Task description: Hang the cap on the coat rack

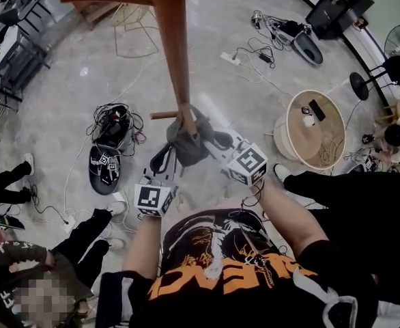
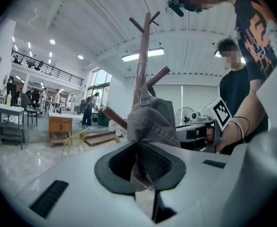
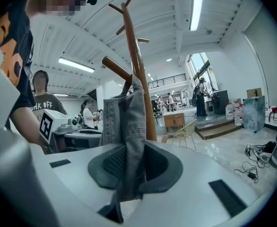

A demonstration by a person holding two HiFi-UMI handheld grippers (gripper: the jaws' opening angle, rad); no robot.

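The pale floor (image 1: pixel 254 104) (glossy, marbled) carries tangled cables (image 1: pixel 263 55), a round table (image 1: pixel 306 139) and a fan (image 1: pixel 399 44).

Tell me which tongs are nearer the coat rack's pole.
Right, judging by the head view. The right tongs reach the cap right beside the pole; the left tongs meet the cap's side nearer the person, further from the pole.

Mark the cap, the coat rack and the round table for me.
cap (image 1: pixel 186 149), head view, on the grey crown fabric.
coat rack (image 1: pixel 171 39), head view, on the wooden pole.
round table (image 1: pixel 333 118), head view, on a bare part of its top.
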